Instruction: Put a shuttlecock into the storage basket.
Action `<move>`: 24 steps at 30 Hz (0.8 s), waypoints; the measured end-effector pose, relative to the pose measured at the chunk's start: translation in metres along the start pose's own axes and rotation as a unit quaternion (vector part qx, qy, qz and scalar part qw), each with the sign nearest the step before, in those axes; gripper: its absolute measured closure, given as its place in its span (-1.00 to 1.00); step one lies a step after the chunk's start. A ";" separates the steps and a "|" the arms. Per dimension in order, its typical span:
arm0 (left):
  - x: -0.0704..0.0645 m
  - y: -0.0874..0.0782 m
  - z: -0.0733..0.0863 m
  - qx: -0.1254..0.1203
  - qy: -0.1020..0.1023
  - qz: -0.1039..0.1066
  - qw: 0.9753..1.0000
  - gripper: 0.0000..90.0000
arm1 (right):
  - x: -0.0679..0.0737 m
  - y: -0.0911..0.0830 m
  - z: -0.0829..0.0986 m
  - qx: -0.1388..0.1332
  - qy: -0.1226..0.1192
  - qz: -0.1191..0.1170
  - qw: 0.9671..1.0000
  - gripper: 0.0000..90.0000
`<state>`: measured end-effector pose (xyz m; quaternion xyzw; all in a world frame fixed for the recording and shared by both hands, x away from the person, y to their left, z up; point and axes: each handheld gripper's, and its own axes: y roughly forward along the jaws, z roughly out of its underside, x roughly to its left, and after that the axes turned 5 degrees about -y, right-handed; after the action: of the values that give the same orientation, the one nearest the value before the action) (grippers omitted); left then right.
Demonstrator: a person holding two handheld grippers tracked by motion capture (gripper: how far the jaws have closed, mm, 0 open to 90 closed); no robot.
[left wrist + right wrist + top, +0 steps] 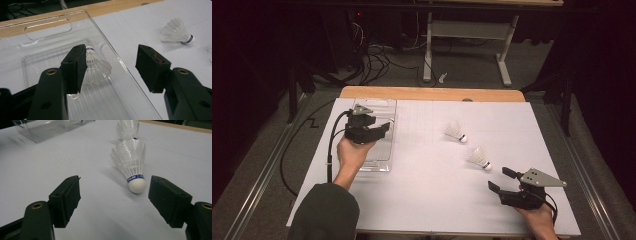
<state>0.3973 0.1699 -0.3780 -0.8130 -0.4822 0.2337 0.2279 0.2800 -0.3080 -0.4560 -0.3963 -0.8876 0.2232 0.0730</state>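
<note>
Right hand-held gripper wide open, empty

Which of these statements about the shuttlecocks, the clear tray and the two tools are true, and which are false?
1. One shuttlecock lies inside the clear tray. True.
2. The left tool is shut on that shuttlecock. False: its jaws stand open above the tray, and the shuttlecock lies below them.
3. Two shuttlecocks lie on the white table outside the tray. True: a far one and a near one.
4. The right tool holds the near shuttlecock. False: its jaws are open, and the shuttlecock lies on the table just ahead of them.
5. The shuttlecocks on the table stand upright on their corks. False: both lie on their sides.
</note>
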 end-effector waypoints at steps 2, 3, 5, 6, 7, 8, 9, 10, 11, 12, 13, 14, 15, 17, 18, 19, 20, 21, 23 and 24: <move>-0.001 -0.003 0.002 -0.004 0.000 0.004 1.000 -0.06 | 0.000 0.000 0.000 -0.001 0.000 0.000 1.000 -0.42; -0.001 -0.004 0.003 -0.007 0.000 0.004 1.000 -0.07 | 0.000 -0.001 0.000 -0.002 0.000 0.001 1.000 -0.42; -0.002 -0.006 0.005 -0.009 0.003 0.005 1.000 -0.07 | 0.000 -0.001 0.000 -0.003 0.000 0.001 1.000 -0.42; -0.003 -0.008 0.006 -0.011 0.002 0.005 1.000 -0.07 | 0.000 -0.001 0.000 -0.003 0.000 0.001 1.000 -0.42; -0.003 -0.009 0.007 -0.013 0.002 0.007 1.000 -0.07 | 0.000 -0.001 0.000 -0.004 0.000 0.001 1.000 -0.42; -0.003 -0.010 0.009 -0.015 0.004 0.009 1.000 -0.07 | 0.000 -0.001 0.000 -0.004 0.000 0.001 1.000 -0.42; -0.004 -0.012 0.010 -0.016 0.004 0.010 1.000 -0.07 | 0.000 -0.001 0.000 -0.004 0.000 0.002 1.000 -0.42; -0.005 -0.012 0.011 -0.017 0.005 0.011 1.000 -0.07 | 0.000 -0.001 0.000 -0.005 0.001 0.001 1.000 -0.42; -0.005 -0.014 0.012 -0.019 0.006 0.011 1.000 -0.07 | 0.000 -0.001 0.000 -0.004 0.001 0.002 1.000 -0.42; -0.006 -0.014 0.013 -0.020 0.006 0.012 1.000 -0.07 | 0.000 -0.001 0.000 -0.005 0.001 0.002 1.000 -0.42; -0.006 -0.015 0.014 -0.022 0.007 0.013 1.000 -0.07 | 0.000 -0.002 0.000 -0.005 0.001 0.002 1.000 -0.42; -0.007 -0.016 0.016 -0.022 0.008 0.013 1.000 -0.07 | 0.000 -0.002 0.000 -0.006 0.001 0.002 1.000 -0.42; -0.007 -0.017 0.017 -0.024 0.007 0.014 1.000 -0.07 | 0.000 -0.002 0.000 -0.007 0.001 0.002 1.000 -0.42; -0.008 -0.019 0.019 -0.026 0.007 0.017 0.999 -0.07 | 0.000 -0.002 0.000 -0.008 0.001 0.003 1.000 -0.42; -0.009 -0.020 0.020 -0.027 0.007 0.017 0.999 -0.07 | 0.000 -0.003 0.000 -0.010 -0.001 0.004 1.000 -0.41; -0.010 -0.021 0.021 -0.028 0.012 0.015 0.999 -0.07 | 0.000 -0.003 0.000 -0.011 0.000 0.005 1.000 -0.41; -0.011 -0.022 0.022 -0.029 0.016 0.015 0.999 -0.07 | 0.000 -0.003 0.000 -0.012 0.000 0.005 1.000 -0.41; -0.012 -0.023 0.023 -0.031 0.016 0.017 0.999 -0.08 | 0.000 -0.003 0.000 -0.013 0.000 0.005 1.000 -0.41; -0.013 -0.024 0.024 -0.034 0.015 0.020 0.999 -0.08 | 0.000 -0.003 0.000 -0.012 0.000 0.005 1.000 -0.41; -0.013 -0.025 0.024 -0.035 0.015 0.020 0.999 -0.08 | 0.000 -0.003 0.000 -0.012 0.000 0.005 1.000 -0.41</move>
<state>0.3603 0.1724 -0.3803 -0.8334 -0.4700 0.2091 0.2020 0.2778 -0.3100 -0.4543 -0.4013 -0.8884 0.2126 0.0674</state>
